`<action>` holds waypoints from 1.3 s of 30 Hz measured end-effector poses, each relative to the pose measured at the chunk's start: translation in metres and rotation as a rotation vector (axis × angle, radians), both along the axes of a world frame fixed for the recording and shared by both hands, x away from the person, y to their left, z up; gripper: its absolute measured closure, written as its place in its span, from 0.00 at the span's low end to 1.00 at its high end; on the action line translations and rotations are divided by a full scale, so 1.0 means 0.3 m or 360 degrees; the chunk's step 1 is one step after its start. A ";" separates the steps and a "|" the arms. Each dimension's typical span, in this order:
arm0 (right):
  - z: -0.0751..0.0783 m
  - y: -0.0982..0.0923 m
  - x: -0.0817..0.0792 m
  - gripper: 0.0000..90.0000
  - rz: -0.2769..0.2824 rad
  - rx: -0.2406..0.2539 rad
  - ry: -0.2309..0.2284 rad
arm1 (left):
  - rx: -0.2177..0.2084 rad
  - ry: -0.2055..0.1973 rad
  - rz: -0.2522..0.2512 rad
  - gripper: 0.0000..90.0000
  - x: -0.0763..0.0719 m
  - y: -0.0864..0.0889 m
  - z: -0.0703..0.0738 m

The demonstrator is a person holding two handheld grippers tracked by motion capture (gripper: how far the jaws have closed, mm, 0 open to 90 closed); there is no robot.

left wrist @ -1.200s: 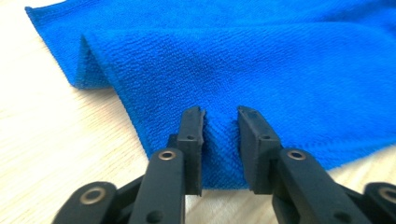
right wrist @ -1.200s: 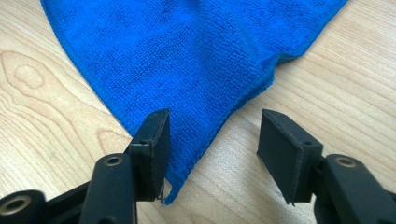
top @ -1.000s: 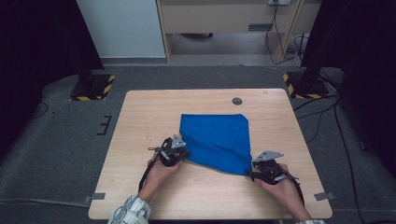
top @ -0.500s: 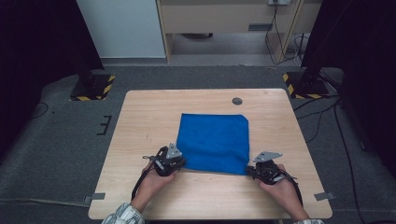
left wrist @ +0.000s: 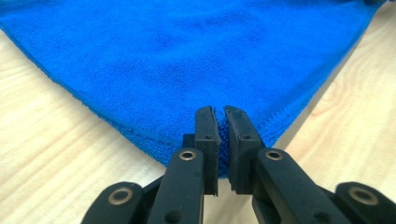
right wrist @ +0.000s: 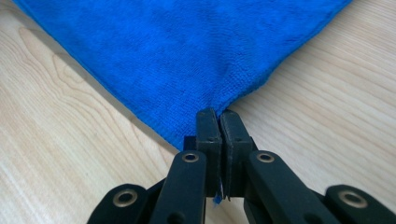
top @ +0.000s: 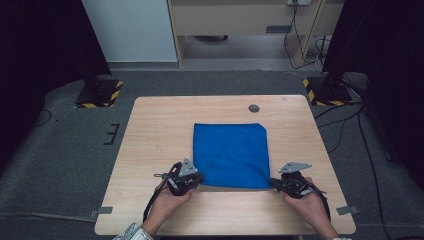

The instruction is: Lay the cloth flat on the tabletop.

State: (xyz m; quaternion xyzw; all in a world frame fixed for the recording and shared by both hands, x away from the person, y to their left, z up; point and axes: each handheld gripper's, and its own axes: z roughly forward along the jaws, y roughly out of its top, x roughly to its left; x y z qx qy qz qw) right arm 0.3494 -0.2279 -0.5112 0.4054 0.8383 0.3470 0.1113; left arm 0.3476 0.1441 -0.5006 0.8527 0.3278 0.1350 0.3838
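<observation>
A blue cloth lies flat and square on the wooden table. My left gripper is at its near left corner, held low over the tabletop. In the left gripper view the gripper is shut on that corner of the cloth, with blue fabric pinched between the pads. My right gripper is at the near right corner. Seen from the right gripper view, the gripper is shut tight on the cloth's tip, its jaws having just closed on it.
A small round dark grommet sits in the tabletop beyond the cloth. Bare wood surrounds the cloth on all sides. Stand bases with yellow-black stripes rest on the floor past the far corners.
The left gripper has drawn its corner to the left and nearer the front edge, pulling the skewed cloth out into a flat square. The right gripper stayed at its corner.
</observation>
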 end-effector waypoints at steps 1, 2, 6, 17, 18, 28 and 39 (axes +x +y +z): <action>0.005 -0.004 -0.007 0.98 -0.0023 -0.0001 0.0003 | -0.0004 0.0008 0.0003 0.93 -0.007 -0.001 0.000; 0.009 -0.009 -0.015 0.98 -0.0015 0.0005 0.0008 | -0.0003 0.0018 0.0004 0.93 -0.014 -0.002 -0.001; 0.015 -0.016 -0.041 0.97 -0.0007 0.0015 0.0030 | 0.0014 0.0041 0.0000 0.93 -0.027 -0.006 -0.006; 0.023 -0.027 -0.041 0.39 -0.0143 0.0004 -0.0088 | 0.0024 0.0072 0.0096 0.67 -0.070 0.029 -0.015; 0.020 -0.025 -0.038 0.35 -0.0154 -0.0007 -0.0102 | 0.0021 0.0066 0.0108 0.63 -0.075 0.033 -0.012; 0.034 -0.031 -0.023 0.13 -0.0202 0.0082 -0.0198 | -0.0025 -0.0089 0.0212 0.46 -0.049 0.100 0.023; 0.023 0.007 0.033 0.10 -0.0173 0.0087 -0.0219 | -0.0045 -0.0074 0.0319 0.20 0.030 0.172 0.003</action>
